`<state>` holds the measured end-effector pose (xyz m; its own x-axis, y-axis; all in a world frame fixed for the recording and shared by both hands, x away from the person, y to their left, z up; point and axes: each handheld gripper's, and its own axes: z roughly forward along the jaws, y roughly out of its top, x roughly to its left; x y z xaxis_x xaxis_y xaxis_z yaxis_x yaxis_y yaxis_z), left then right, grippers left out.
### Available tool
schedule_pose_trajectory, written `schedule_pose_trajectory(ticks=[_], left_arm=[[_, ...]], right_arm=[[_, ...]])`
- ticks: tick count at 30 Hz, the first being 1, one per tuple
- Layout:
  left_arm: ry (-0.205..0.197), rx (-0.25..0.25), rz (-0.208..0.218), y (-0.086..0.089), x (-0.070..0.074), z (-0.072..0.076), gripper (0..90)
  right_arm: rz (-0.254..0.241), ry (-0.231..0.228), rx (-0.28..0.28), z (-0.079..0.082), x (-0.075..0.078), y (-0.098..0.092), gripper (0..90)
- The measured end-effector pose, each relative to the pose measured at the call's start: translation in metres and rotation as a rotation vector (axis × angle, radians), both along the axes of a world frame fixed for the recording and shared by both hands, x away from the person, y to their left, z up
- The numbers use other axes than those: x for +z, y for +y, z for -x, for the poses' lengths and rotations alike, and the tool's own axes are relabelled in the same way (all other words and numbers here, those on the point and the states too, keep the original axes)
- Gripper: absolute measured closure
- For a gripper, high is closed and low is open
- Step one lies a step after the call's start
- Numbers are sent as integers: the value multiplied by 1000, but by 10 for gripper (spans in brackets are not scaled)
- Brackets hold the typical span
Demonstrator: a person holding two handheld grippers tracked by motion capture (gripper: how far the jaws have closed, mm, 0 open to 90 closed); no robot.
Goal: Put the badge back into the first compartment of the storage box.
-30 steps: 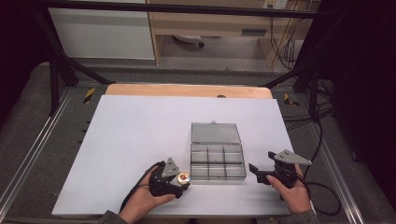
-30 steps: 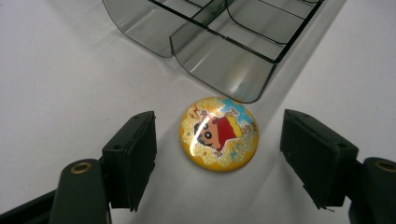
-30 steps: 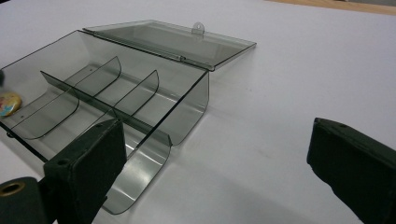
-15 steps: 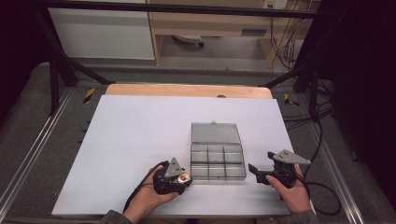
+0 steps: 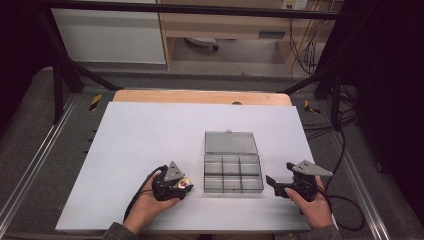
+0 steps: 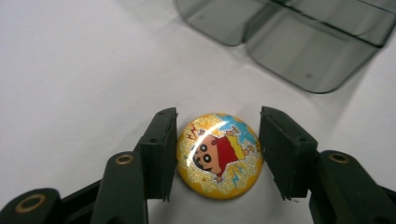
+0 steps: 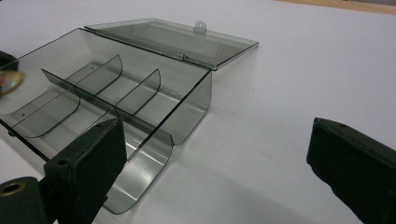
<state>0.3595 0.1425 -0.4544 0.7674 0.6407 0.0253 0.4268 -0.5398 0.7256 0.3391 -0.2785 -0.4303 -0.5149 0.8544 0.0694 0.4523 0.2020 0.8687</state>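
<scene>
A round yellow cartoon badge [image 6: 219, 156] sits between the jaws of my left gripper [image 6: 218, 116], which is shut on it, both pads against its rim. In the high view that left gripper [image 5: 187, 186] is just left of the clear grey compartment box [image 5: 233, 175], and the badge [image 5: 185, 184] shows at its tip. The box [image 7: 140, 98] lies open with its lid [image 7: 173, 35] folded back flat, and its compartments look empty. My right gripper [image 7: 217, 126] stands open, jaws wide apart, at the box's near right corner, where the high view also shows the right gripper [image 5: 274, 186].
The white tabletop [image 5: 150, 135] has free room left of and beyond the box. A wooden strip [image 5: 200, 96] runs along the far edge. Metal rails [image 5: 35, 155] flank the table. Cables [image 5: 345, 210] trail at the right.
My left gripper has shifted slightly left and away from me with the badge in it. The right gripper and the box have stayed put.
</scene>
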Motion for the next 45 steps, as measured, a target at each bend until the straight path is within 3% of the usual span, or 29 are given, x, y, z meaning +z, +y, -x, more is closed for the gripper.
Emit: schedule_pose_trajectory(ticks=[6,13,21,45], left_arm=[[-29,1,12,3,-3,1,457],[8,11,21,6,-2,3,466],[15,13,28,7,0,3,471],[-40,63,70,14,10,-1,471]], right_arm=[[4,1,8,0,0,1,60],[2,12,20,1,0,1,66],[8,12,24,0,0,3,66],[17,15,1,-12,-2,2,57]])
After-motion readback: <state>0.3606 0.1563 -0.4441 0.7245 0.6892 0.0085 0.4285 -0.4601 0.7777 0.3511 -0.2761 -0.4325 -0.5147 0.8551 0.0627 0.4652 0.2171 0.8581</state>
